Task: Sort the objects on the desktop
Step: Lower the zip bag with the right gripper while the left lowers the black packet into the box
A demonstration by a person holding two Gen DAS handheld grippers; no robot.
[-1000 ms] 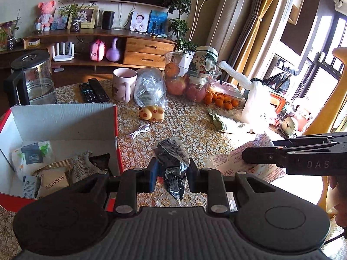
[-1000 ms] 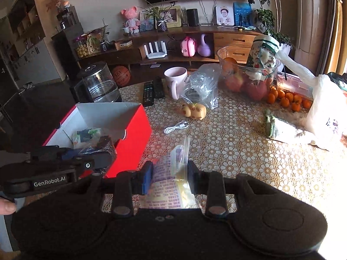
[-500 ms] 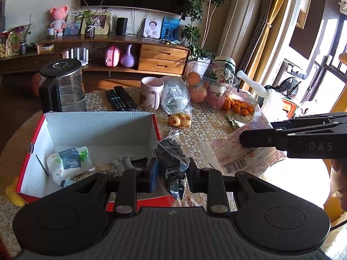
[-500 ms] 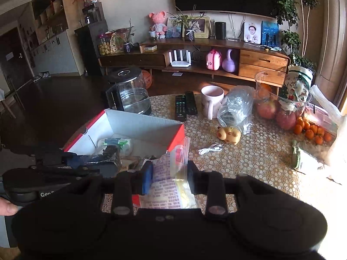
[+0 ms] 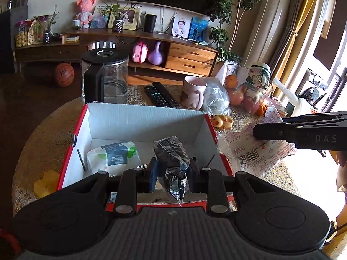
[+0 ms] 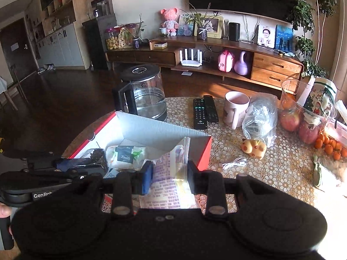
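Two hand-held grippers, each clamped on a packet, over a round table with a patterned cloth (image 6: 271,173). At far left, a yellow toy (image 5: 44,185) lies on the cloth beside the red cardboard box (image 5: 86,117), whose white interior holds a white-and-green pouch (image 5: 115,156). Behind the box stands a glass kettle (image 5: 106,80). At centre, the left gripper (image 5: 171,171) is closed on a dark crinkled snack bag (image 5: 172,164), held above the near part of the box interior. Beyond the box lie two remote controls (image 6: 203,112), a pink mug (image 6: 235,108) and a clear plastic bag (image 6: 260,117). To the right, the right gripper (image 6: 168,177) grips a printed white-and-yellow packet (image 6: 171,173) at the box's near right corner; whether the packet is over the rim or just outside it cannot be told. Farther right sit a yellow pig figure (image 6: 253,148), a white cable (image 6: 235,162) and a fruit bowl (image 6: 303,117).
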